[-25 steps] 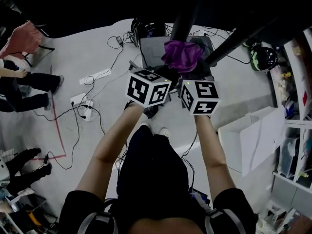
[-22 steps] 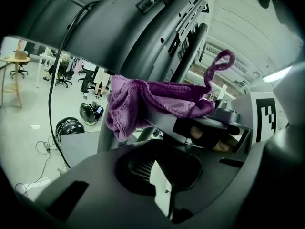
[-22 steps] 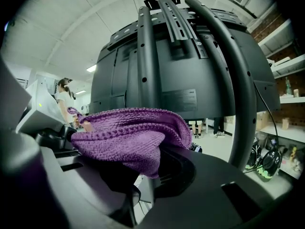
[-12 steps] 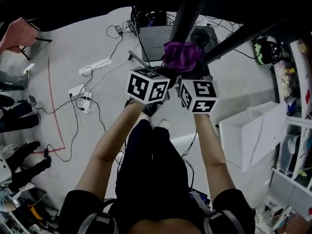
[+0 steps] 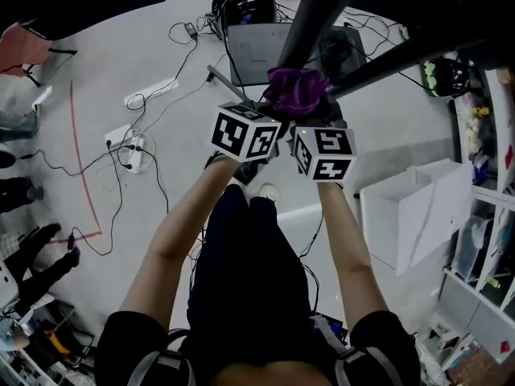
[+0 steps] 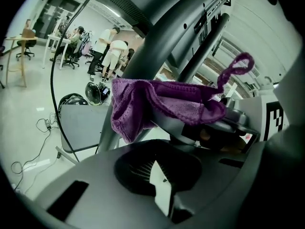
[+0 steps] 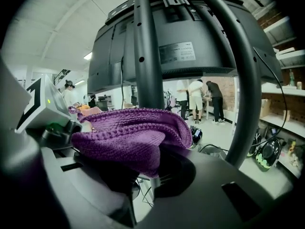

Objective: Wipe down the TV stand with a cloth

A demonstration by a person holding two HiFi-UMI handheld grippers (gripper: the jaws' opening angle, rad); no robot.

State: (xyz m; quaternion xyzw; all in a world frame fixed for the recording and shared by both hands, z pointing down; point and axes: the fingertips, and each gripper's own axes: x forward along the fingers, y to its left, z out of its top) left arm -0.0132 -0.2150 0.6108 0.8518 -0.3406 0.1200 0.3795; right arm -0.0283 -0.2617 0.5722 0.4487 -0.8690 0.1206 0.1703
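A purple cloth (image 5: pixel 298 91) is bunched against the black upright pole of the TV stand (image 5: pixel 310 14), just past both marker cubes. My right gripper (image 5: pixel 312 121) is shut on it: in the right gripper view the cloth (image 7: pixel 128 137) lies folded over the jaws, with the pole (image 7: pixel 145 56) and the TV's back (image 7: pixel 176 42) right behind. My left gripper (image 5: pixel 269 119) sits beside it on the left. From the left gripper view the cloth (image 6: pixel 162 99) drapes over the pole (image 6: pixel 157 46) ahead; my own jaws there are hidden by the housing.
A second slanted strut (image 5: pixel 402 55) runs right of the pole. On the floor lie a grey base plate (image 5: pixel 253 51), cables and a power strip (image 5: pixel 129 147). A white box (image 5: pixel 410 215), a helmet (image 5: pixel 438 75) and shelves (image 5: pixel 491 215) are at right. People stand far off (image 6: pixel 109 49).
Both grippers and the cloth keep their place on the pole. The head view has drifted, so the floor slid down-left and the people at the left edge mostly left the picture.
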